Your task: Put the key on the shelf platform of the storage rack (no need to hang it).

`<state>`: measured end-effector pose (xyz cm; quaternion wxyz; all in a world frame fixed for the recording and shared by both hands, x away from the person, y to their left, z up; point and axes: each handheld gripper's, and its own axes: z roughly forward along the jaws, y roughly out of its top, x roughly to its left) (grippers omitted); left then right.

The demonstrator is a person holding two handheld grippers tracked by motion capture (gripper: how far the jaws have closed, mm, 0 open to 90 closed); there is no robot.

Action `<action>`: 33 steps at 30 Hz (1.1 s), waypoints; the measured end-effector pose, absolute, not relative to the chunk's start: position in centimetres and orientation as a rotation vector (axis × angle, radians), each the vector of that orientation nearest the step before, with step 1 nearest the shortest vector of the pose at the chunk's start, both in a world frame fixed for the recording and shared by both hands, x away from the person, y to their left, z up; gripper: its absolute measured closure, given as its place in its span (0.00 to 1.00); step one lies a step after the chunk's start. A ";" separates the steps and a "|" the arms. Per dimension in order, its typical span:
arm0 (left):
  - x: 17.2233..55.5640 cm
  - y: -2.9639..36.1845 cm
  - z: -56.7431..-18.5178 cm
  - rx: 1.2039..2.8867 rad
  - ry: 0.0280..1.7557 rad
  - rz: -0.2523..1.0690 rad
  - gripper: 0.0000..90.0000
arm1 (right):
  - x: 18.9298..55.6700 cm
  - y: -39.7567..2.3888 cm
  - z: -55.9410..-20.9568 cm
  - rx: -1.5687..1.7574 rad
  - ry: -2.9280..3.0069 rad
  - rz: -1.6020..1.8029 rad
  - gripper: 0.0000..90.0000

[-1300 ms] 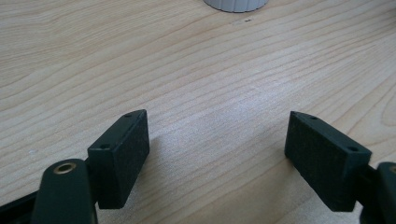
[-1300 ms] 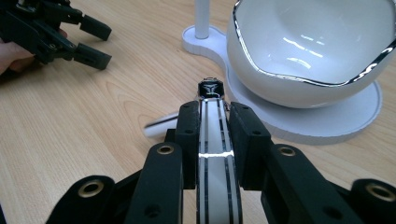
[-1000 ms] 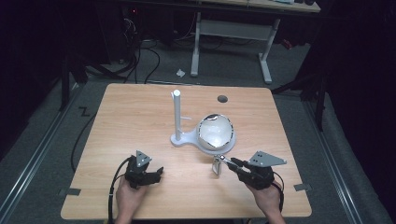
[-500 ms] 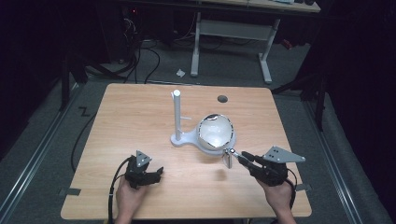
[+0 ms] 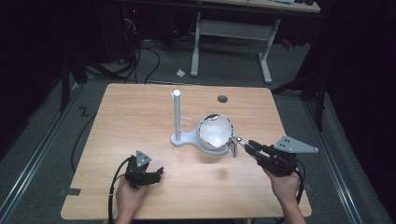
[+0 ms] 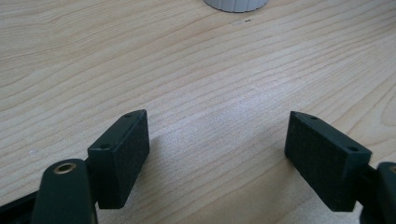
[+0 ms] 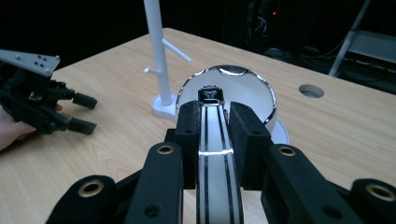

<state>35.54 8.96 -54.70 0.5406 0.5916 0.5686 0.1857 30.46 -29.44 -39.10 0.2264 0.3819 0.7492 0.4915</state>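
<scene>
My right gripper (image 5: 243, 145) is shut tight on the handle (image 7: 215, 154) of a shiny pan lid (image 5: 215, 133). The handle is white with thin black lines, and it sits right between my two black pads (image 7: 189, 135). In the right gripper view the lid (image 7: 229, 91) is round and silver like a mirror, just past the tips of my gripper.

From the high view, the lid is in the middle of the counter (image 5: 140, 116), a little to the right. It is right over the round white base (image 5: 187, 139) of a stand. I cannot tell if the lid touches the base or hangs just above it. A thin white pole (image 5: 177, 114) goes straight up from that base, just left of the lid. The pole has small pegs sticking out of its side.

My left gripper (image 5: 156, 173) is near the front edge of the counter, well apart from the lid. It is wide open and holds nothing. In the left gripper view I see bare wood (image 6: 210, 93) between its two black pads (image 6: 123, 156).

There is a small round hole (image 5: 222, 99) in the counter behind the lid.
</scene>
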 end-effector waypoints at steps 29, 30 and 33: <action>35.5 9.0 -54.7 1.406 1.351 0.441 0.25 | 35.0 -27.7 -38.5 1.105 2.048 1.374 0.83; 35.5 9.0 -54.7 1.406 1.351 0.441 0.25 | 35.0 -27.7 -38.5 1.105 2.048 1.374 0.83; 35.5 9.0 -54.7 1.406 1.351 0.441 0.25 | 35.5 -27.5 -38.7 1.108 2.051 1.374 0.83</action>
